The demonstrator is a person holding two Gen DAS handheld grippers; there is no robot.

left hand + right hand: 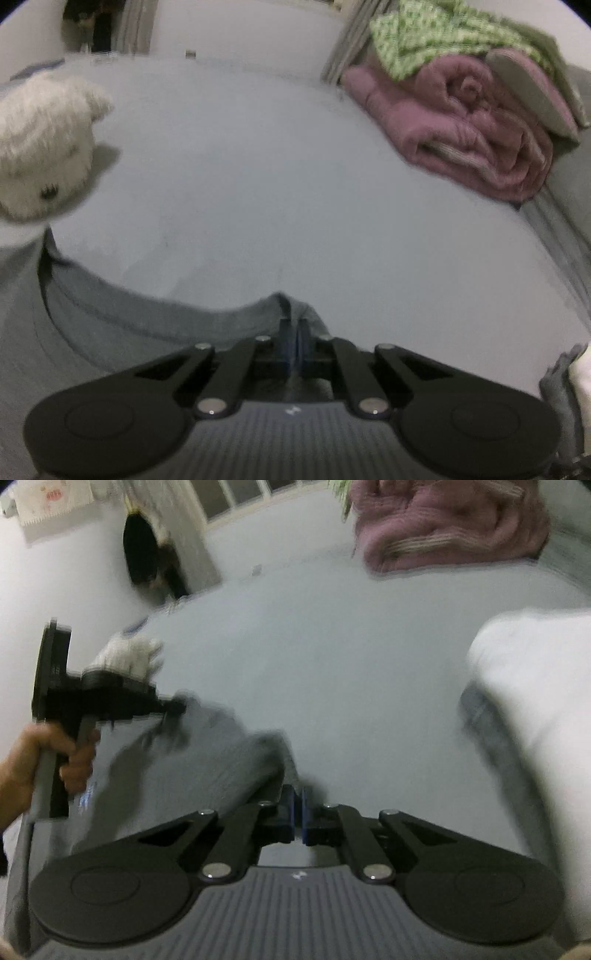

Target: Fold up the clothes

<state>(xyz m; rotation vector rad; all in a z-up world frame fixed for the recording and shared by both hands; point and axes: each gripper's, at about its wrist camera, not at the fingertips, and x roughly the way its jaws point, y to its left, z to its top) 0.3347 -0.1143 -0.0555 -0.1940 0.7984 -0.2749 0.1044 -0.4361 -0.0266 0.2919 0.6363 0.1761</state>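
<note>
Here, both tools tilt down toward the pale bed sheet (295, 166): the left gripper (294, 332) pinches the grey garment's (110, 332) edge, the right gripper (298, 812) is clamped on its other corner, well short of the pink blanket (480, 140).

Soft matt knit is seen in the grey cloth garment (110, 325), gripped by matt black plastic jaws with shiny metal rivets. A fluffy white plush toy (44, 147) and a thick pink fleecy blanket (472, 140) are shown on the smooth pale sheet (277, 177).
</note>
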